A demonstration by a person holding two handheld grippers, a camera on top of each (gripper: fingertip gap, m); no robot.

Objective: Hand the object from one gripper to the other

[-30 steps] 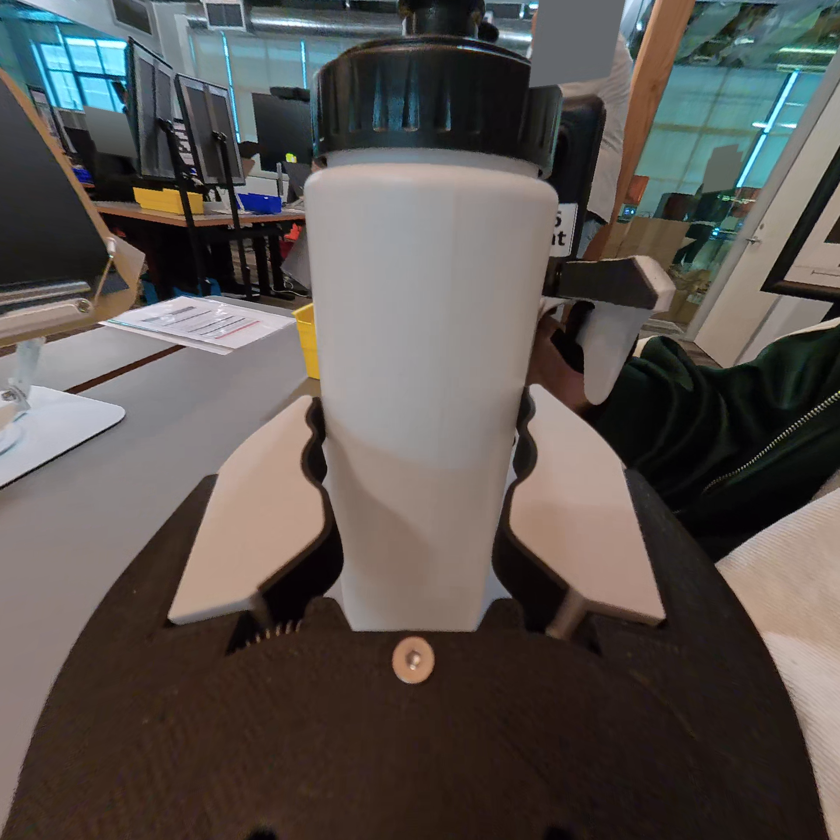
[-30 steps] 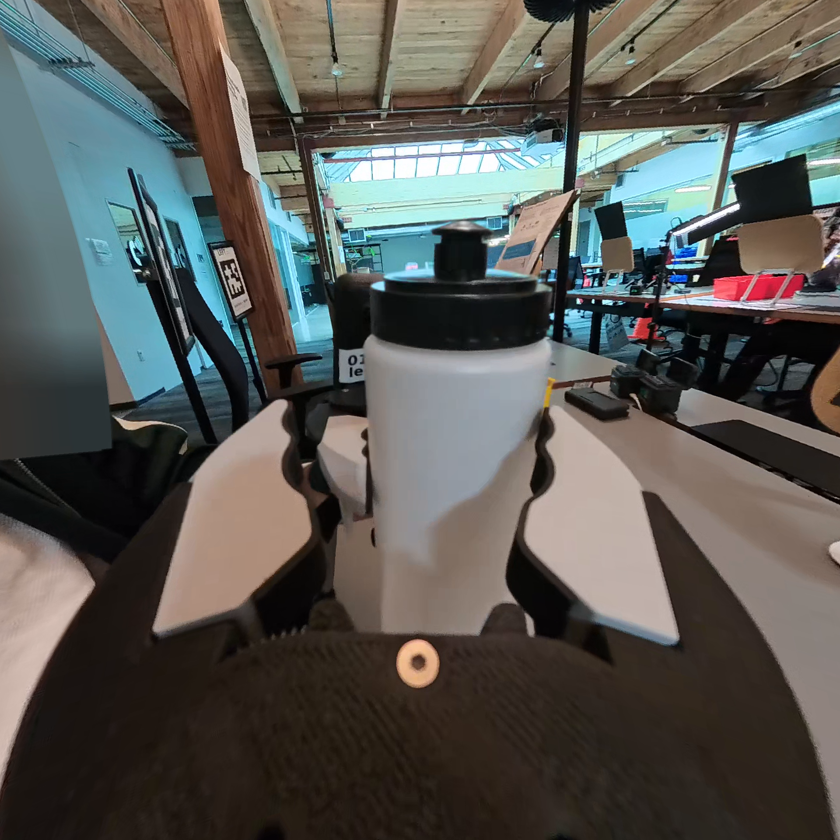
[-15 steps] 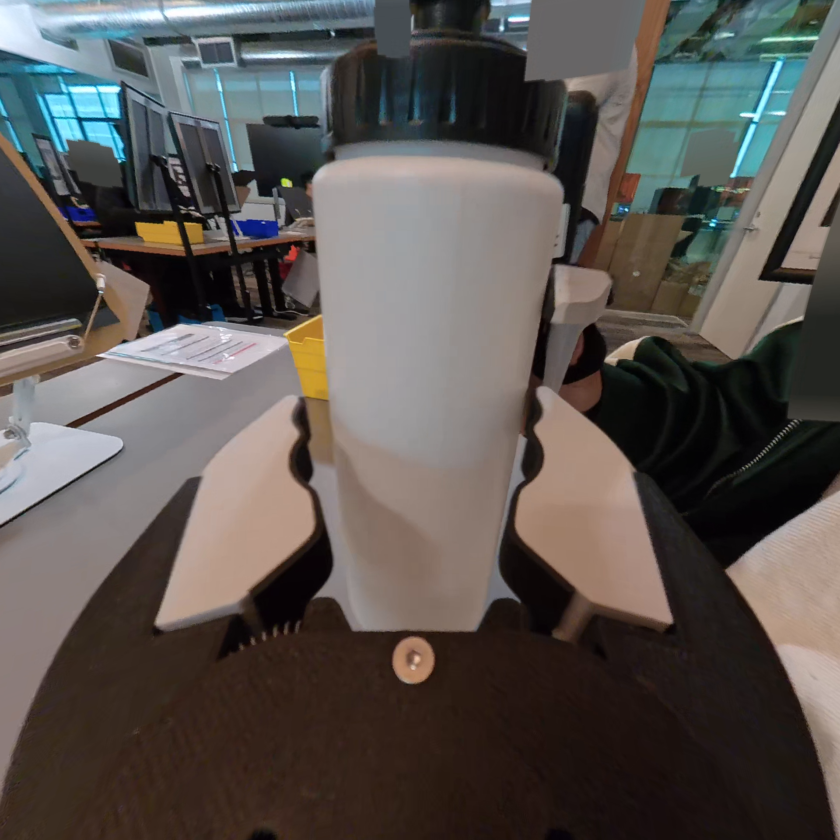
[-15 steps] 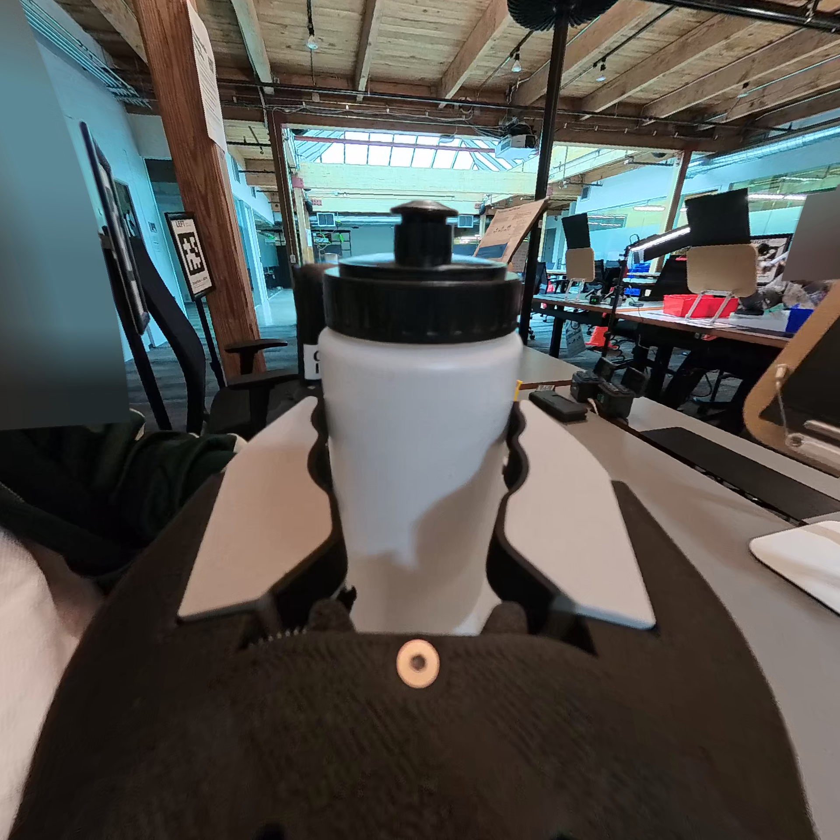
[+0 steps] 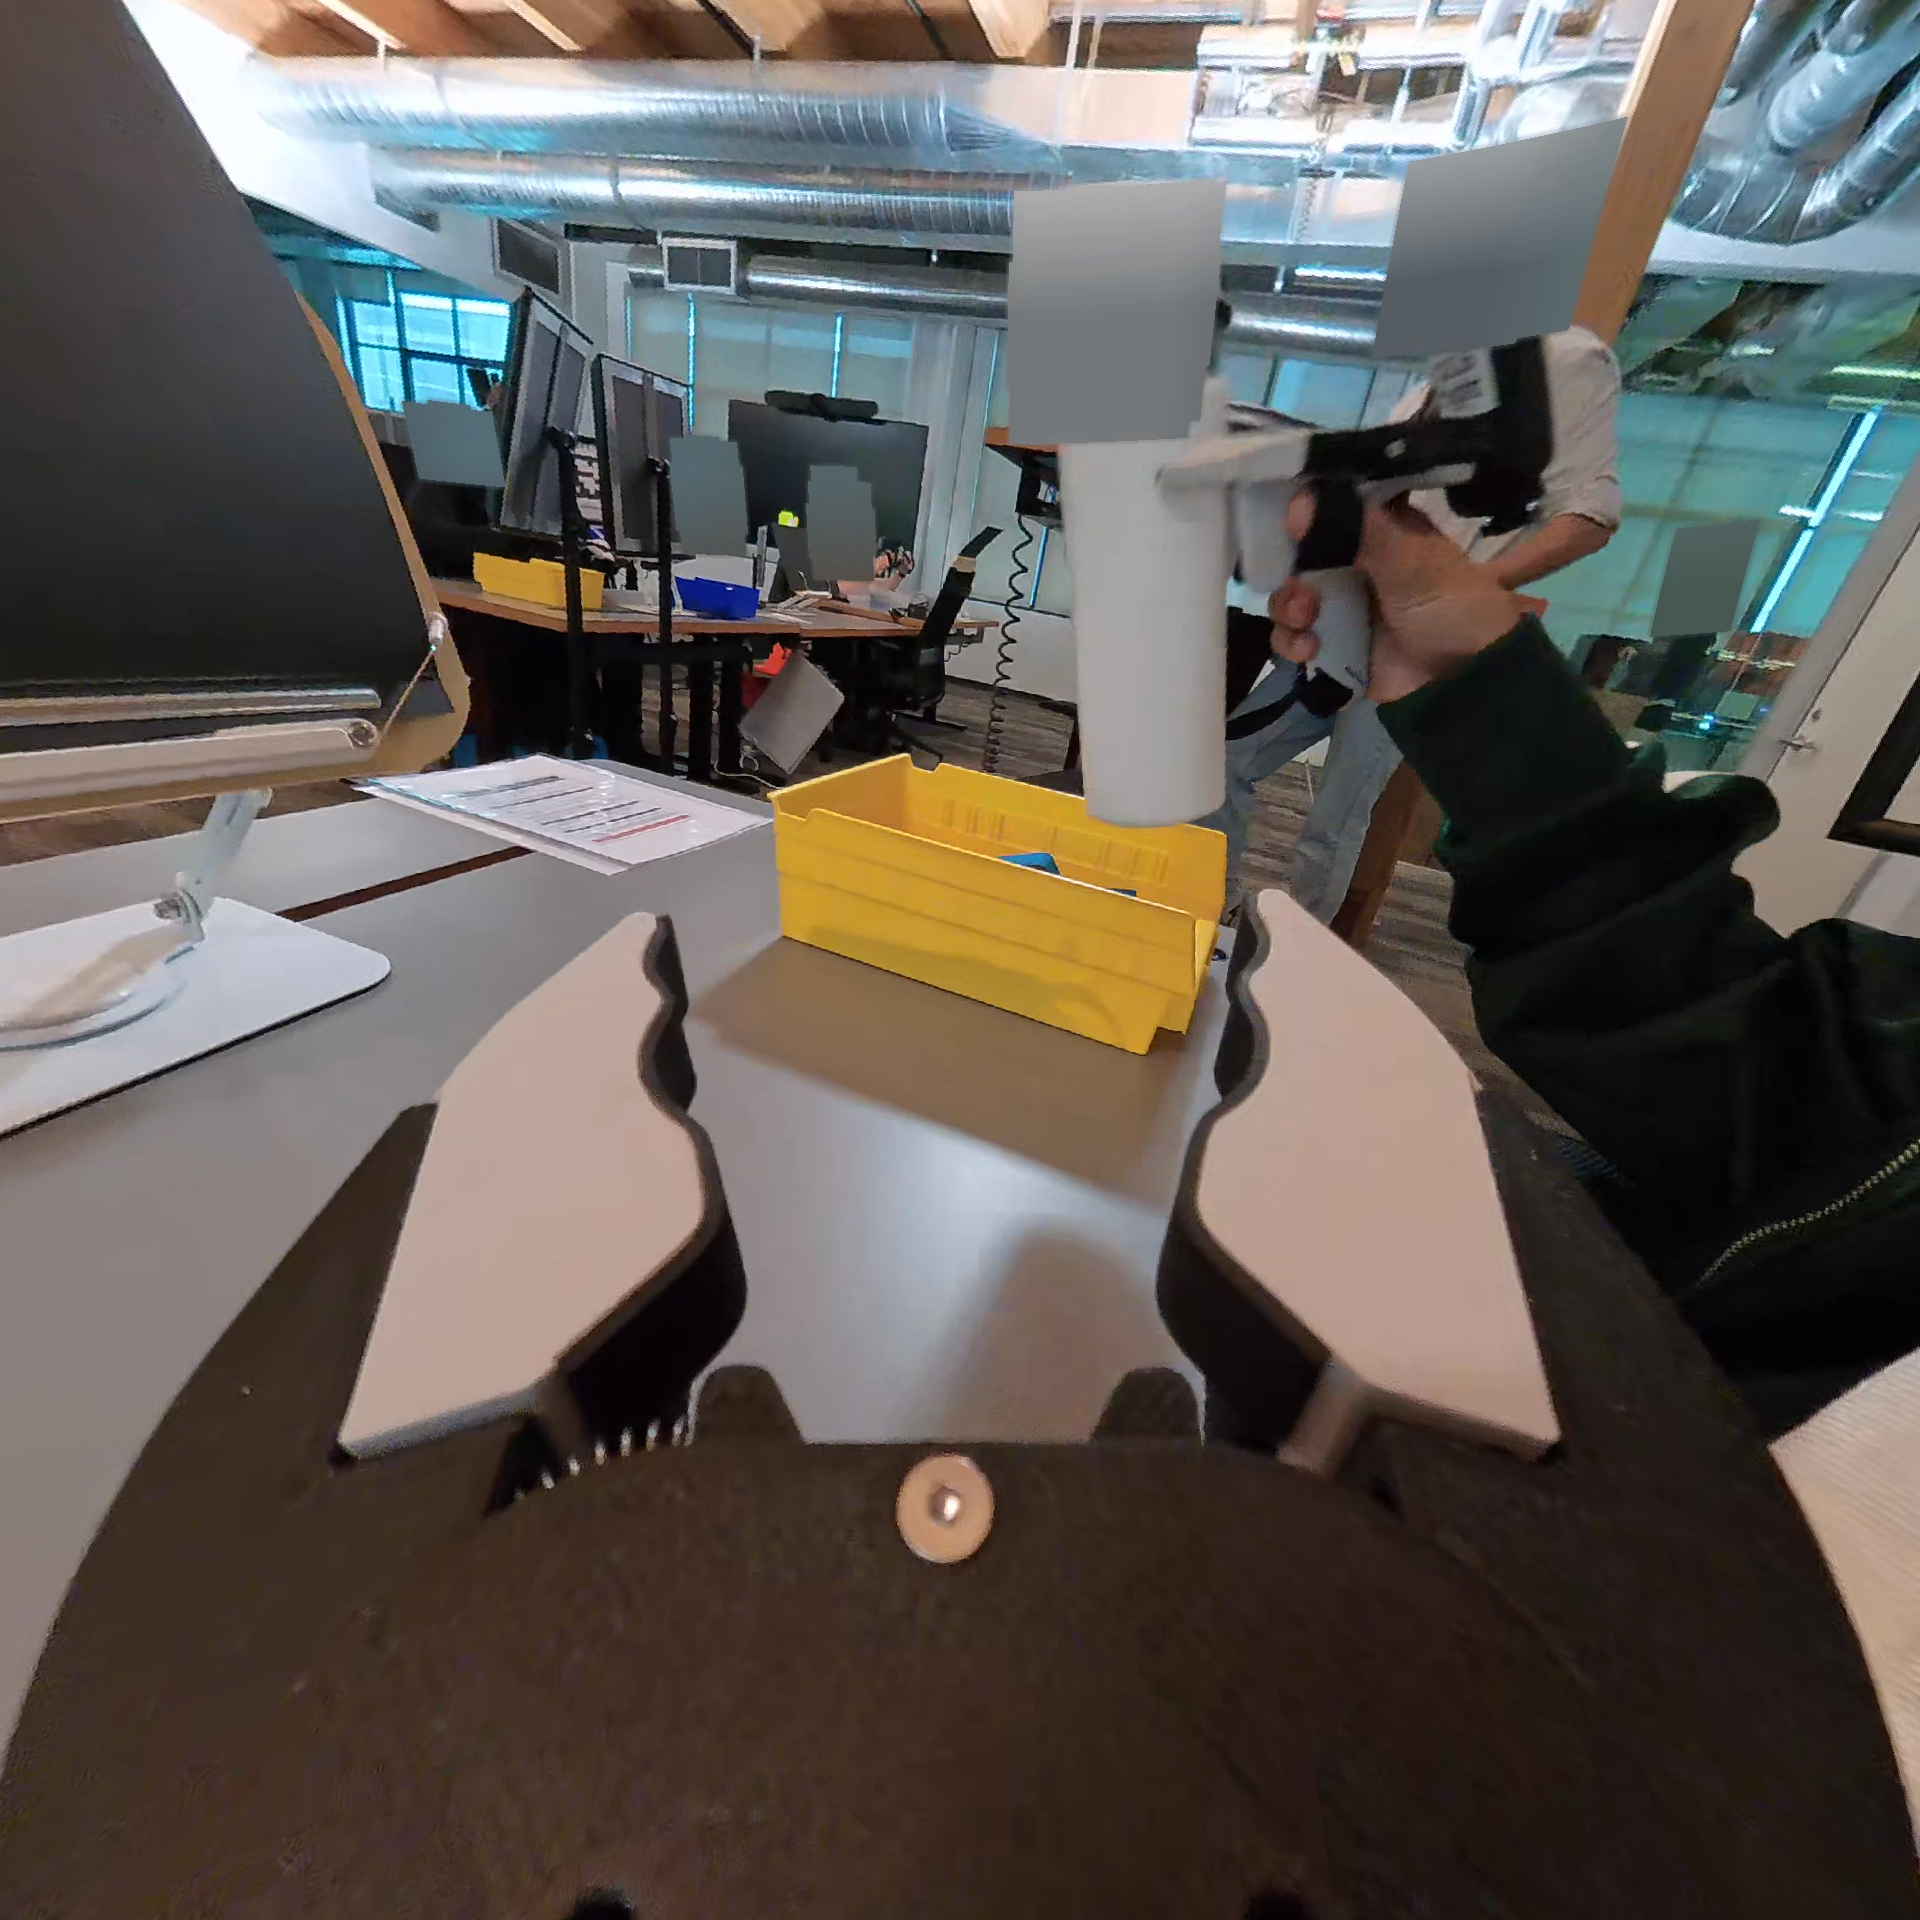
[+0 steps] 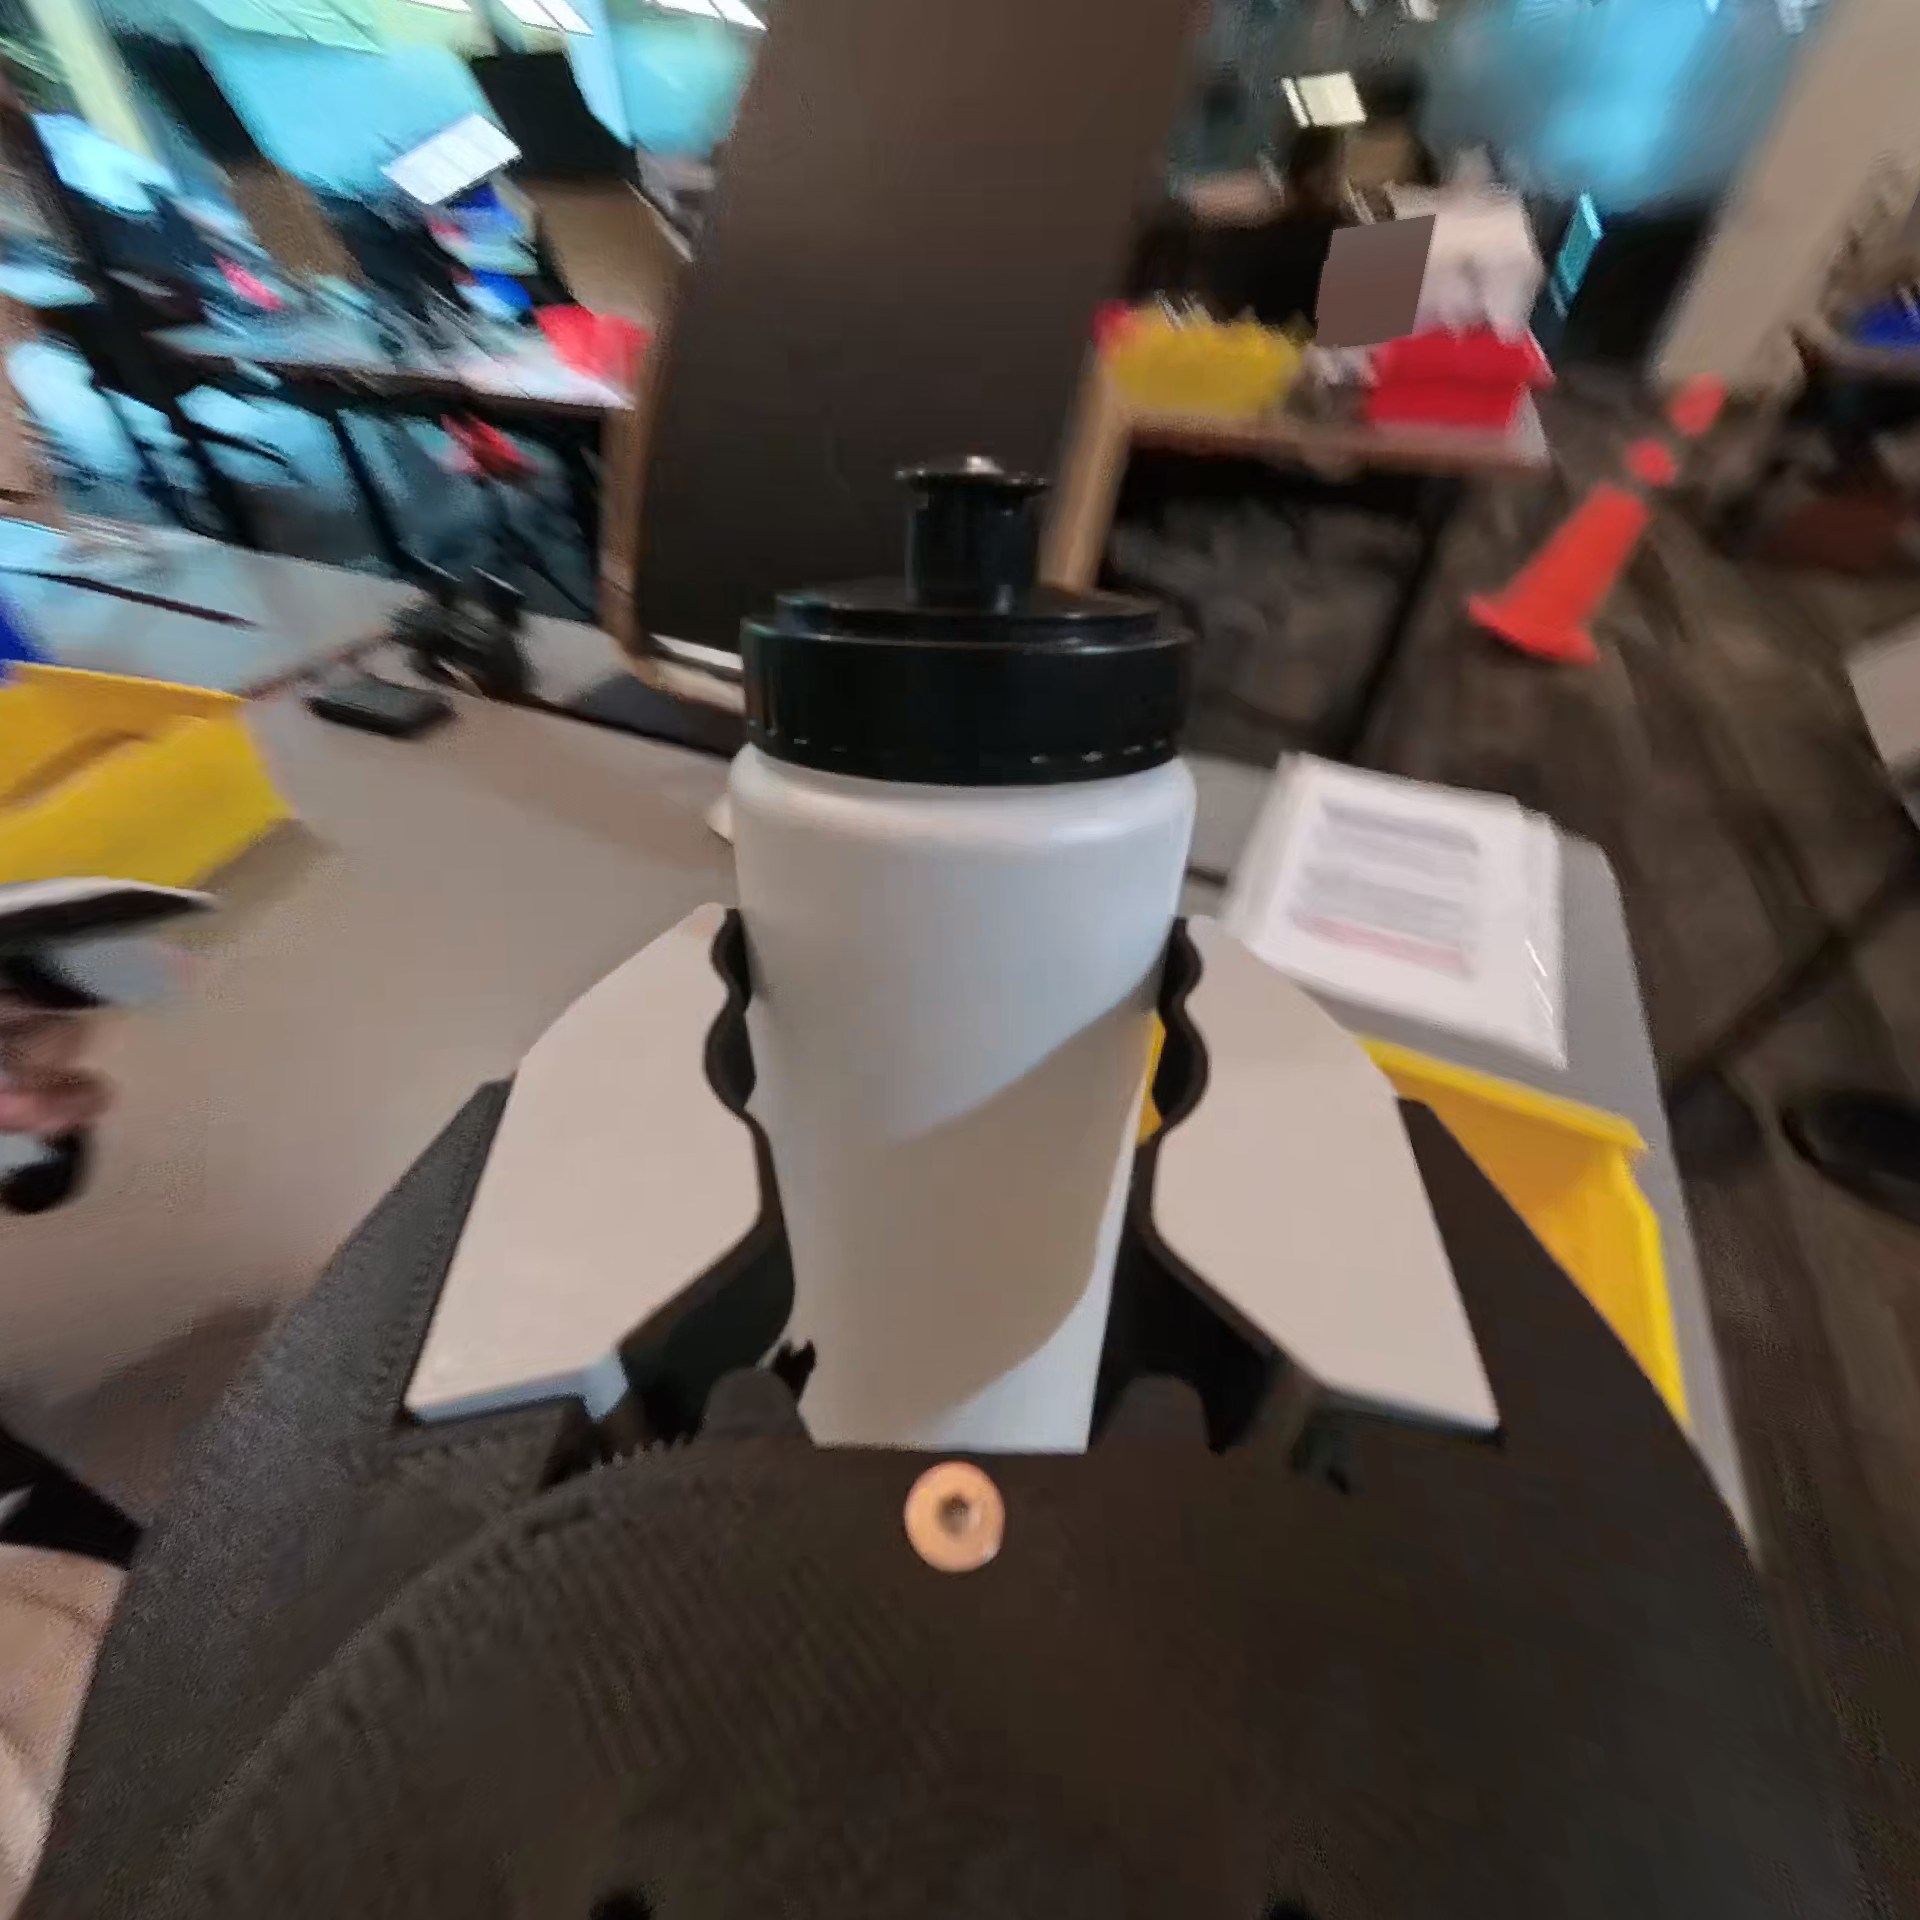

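The right hand-held gripper [image 6: 951, 1039] is clamped on the white bottle [image 6: 956, 1039] with the black cap, both fingers pressed against its lower body. The left hand-held gripper [image 5: 951, 1049] stands apart with nothing between its fingers, low over the grey worktop [image 5: 312, 1195]. From the left wrist view the bottle [image 5: 1143, 644] hangs upright in the air above the yellow bin [image 5: 987, 925] near the worktop's far edge. The handover looks done. To finish well, keep the squeeze firm and the bottle upright, and draw the empty gripper clear.
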